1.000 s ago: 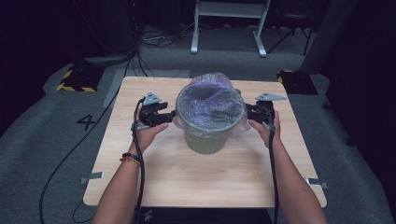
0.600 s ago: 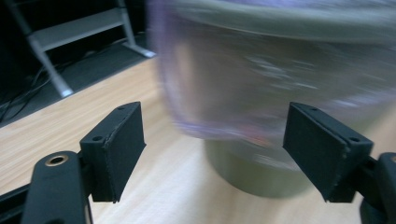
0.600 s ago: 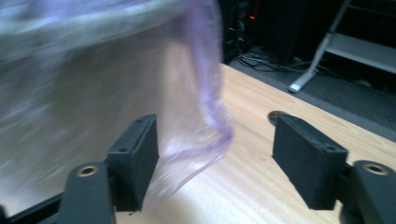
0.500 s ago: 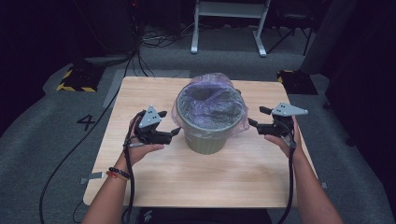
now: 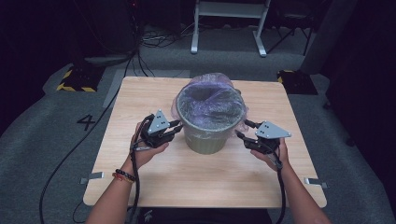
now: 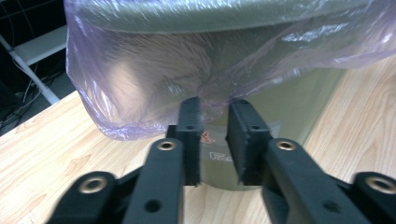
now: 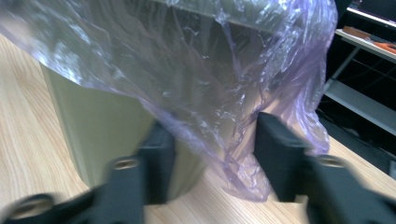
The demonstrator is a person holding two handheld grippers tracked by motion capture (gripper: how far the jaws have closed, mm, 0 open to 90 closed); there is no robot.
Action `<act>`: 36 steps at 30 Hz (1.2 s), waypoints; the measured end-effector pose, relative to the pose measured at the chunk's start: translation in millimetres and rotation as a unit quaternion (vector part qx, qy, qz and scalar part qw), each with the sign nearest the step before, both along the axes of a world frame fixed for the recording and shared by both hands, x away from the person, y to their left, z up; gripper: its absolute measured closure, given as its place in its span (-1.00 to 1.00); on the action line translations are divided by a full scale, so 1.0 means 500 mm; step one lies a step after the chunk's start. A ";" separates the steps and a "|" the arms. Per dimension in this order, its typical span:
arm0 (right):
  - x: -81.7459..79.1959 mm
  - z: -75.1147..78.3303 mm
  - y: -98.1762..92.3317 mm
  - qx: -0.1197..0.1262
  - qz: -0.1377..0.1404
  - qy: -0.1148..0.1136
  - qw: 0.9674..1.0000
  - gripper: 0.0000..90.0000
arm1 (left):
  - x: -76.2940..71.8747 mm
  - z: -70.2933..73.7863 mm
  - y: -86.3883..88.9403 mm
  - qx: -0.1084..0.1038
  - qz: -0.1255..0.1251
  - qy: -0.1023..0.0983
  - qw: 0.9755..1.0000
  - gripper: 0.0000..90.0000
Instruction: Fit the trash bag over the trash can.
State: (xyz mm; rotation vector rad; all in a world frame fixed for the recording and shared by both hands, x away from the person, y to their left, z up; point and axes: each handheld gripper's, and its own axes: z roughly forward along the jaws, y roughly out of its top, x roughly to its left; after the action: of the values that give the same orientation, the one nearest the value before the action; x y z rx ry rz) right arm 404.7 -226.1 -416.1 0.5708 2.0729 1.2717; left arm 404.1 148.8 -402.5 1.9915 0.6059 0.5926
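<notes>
Now both hand-held grippers close around the purple bag (image 5: 210,100) overhanging the bin (image 5: 205,135).

A recording studio or robotics lab set up for data collection: a light wooden table (image 5: 154,191) stands alone on grey carpet (image 5: 51,144), ringed by darkness. On the floor at 9 o'clock of the table a number 4 (image 5: 87,122) marks the spot. Black cables (image 5: 149,39) snake across the carpet at 11 o'clock, beside a block edged with yellow-and-black hazard tape (image 5: 74,80). At 12 o'clock stands a white metal frame (image 5: 229,28). Metal brackets (image 5: 91,178) fix the table's near corners to the floor.
</notes>
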 end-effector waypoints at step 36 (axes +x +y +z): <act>0.007 -0.066 0.024 -0.044 0.051 0.063 0.996 0.76 | -0.019 -0.019 0.030 -0.035 0.070 -0.032 0.996 -0.64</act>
State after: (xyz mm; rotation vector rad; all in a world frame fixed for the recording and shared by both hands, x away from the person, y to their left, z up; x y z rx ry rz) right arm 408.1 -214.0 -449.0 0.5235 2.2766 1.2218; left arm 394.7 163.7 -412.0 1.8685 0.7211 0.7086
